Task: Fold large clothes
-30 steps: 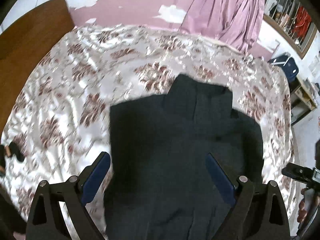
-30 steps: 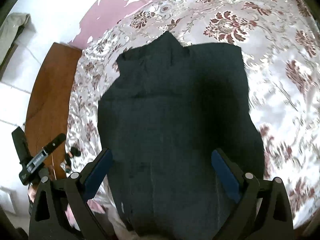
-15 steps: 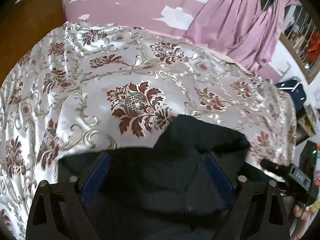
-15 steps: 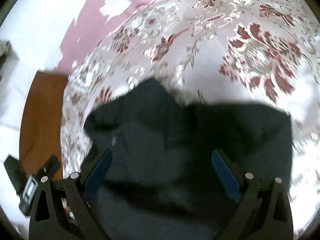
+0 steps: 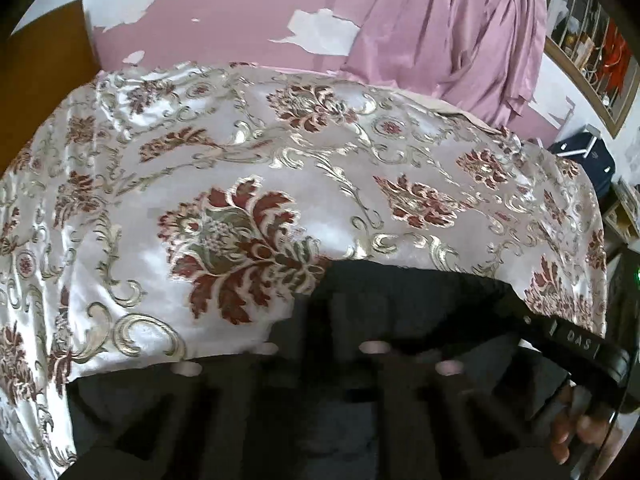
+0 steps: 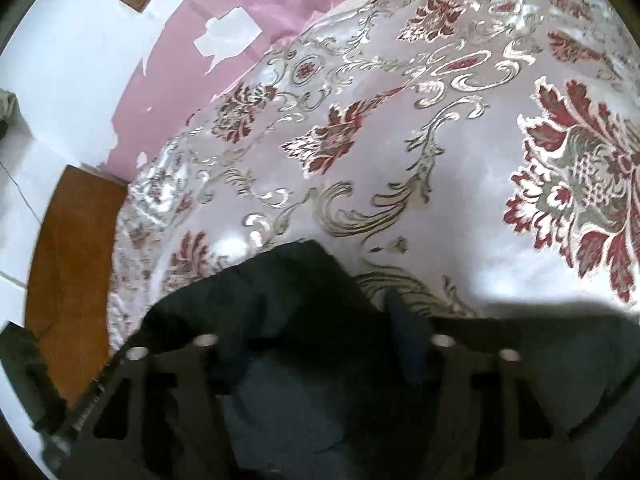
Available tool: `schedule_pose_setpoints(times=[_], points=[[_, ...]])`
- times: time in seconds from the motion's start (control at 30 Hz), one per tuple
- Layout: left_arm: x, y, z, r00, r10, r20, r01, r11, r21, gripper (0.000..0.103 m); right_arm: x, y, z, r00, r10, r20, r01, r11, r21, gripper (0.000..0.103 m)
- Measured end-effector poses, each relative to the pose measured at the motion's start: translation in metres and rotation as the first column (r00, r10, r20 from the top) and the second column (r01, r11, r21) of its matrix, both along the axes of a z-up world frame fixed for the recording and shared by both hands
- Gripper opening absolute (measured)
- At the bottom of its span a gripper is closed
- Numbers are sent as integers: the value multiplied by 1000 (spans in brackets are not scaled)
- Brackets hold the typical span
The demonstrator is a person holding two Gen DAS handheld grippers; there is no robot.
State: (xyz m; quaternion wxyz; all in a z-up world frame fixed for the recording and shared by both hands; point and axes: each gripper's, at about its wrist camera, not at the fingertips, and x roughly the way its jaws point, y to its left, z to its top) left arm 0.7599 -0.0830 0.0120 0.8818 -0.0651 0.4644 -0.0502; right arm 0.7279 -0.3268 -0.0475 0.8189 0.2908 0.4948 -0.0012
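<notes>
A large dark garment [image 5: 400, 300] lies flat on a bed with a shiny floral bedspread [image 5: 240, 184]. In the left wrist view its far edge crosses the lower frame. My left gripper [image 5: 320, 344] is low on the cloth, its jaws narrowed, dark against dark fabric, so a grasp is unclear. In the right wrist view the garment [image 6: 288, 280] peaks at a folded point. My right gripper [image 6: 320, 320] sits low on it, jaws partly closed, one blue pad [image 6: 408, 340] showing; grip unclear. The other gripper [image 5: 576, 344] shows at the left view's right edge.
A wooden headboard [image 5: 40, 64] stands at the left end of the bed. Pink curtains [image 5: 460, 32] hang behind the bed and a dark case [image 5: 584, 152] stands at its far right. The bedspread [image 6: 440, 140] stretches beyond the garment.
Both grippers dropped low and forward to the garment's far edge. Their jaws went from wide open to much narrower. The garment now fills only the bottom of each view.
</notes>
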Motion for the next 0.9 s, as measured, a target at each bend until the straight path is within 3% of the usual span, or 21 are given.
schedule_pose_setpoints(times=[0.03,0.13,0.27,0.37,0.53,0.63,0.7,0.73,0.8,0.9], points=[[-4,6,2,1000,2,14,-1,1000,-18,8,-4,-4,0,1000,5,14,-5,1000,-9,23],[-19,25,7,998,21,57,-17,998,-64,7,-23,-14,5,995,16,97,-17,1000,10,15],[-52,58,6,991,17,131,-3,995,-103,6,-64,-25,23,972,63,226,-65,998,2,12],[-77,67,2,988,-10,153,27,993,-111,5,-87,-23,32,953,136,270,-123,990,-63,10],[-118,75,-5,986,-84,147,102,987,-122,4,-127,-9,42,931,280,234,-220,942,-252,8],[-134,77,-25,987,-147,68,153,983,-105,1,-145,-13,37,935,305,182,-246,925,-290,7],[-140,78,-46,990,-139,-1,139,990,-39,2,-153,-14,28,937,313,153,-259,921,-292,7],[-141,82,-57,991,-131,-29,129,991,-42,2,-156,-17,20,940,314,138,-264,919,-292,7],[-143,93,-67,994,-111,-24,108,989,-99,2,-159,-23,0,948,300,103,-262,924,-277,6],[-142,101,-65,995,-99,14,100,979,-180,2,-167,-27,-15,952,278,126,-241,938,-249,6]])
